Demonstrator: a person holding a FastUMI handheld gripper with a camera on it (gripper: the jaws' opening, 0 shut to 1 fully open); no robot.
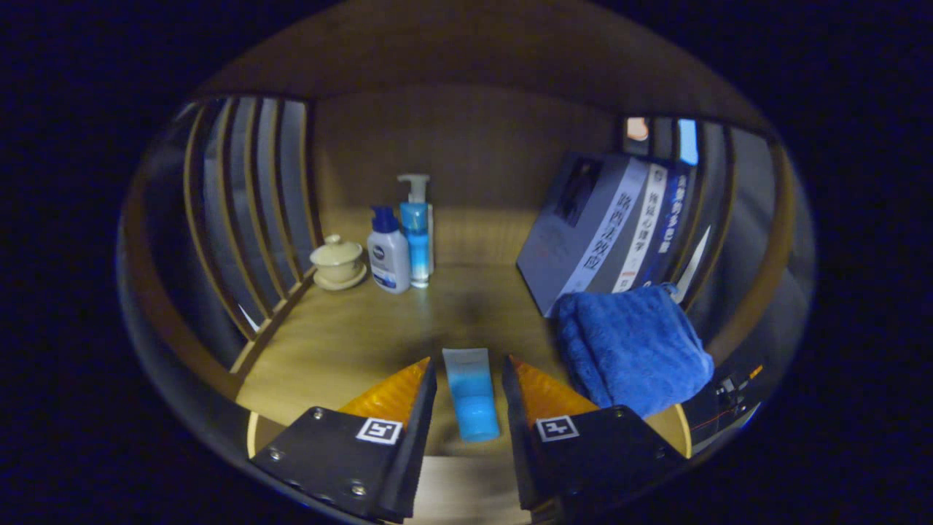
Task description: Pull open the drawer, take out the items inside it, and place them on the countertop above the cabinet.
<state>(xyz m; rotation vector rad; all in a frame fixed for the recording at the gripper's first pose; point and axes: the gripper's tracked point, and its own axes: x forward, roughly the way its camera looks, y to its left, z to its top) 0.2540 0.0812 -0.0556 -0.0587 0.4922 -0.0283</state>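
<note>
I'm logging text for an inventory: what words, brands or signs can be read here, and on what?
"路西法效应": white spine of the leaning book, as best I can read.
Neighbouring spines: too blurred.
White pump bottle: round logo, too small.
Blue tube, between the open jaws of the gripper: nothing readable.
Square markers on the gripper: patterns, no words.

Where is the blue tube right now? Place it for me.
In the gripper view the blue tube lies flat on the wooden countertop, between the open fingers without touching them, just left of the blue towel.
</note>
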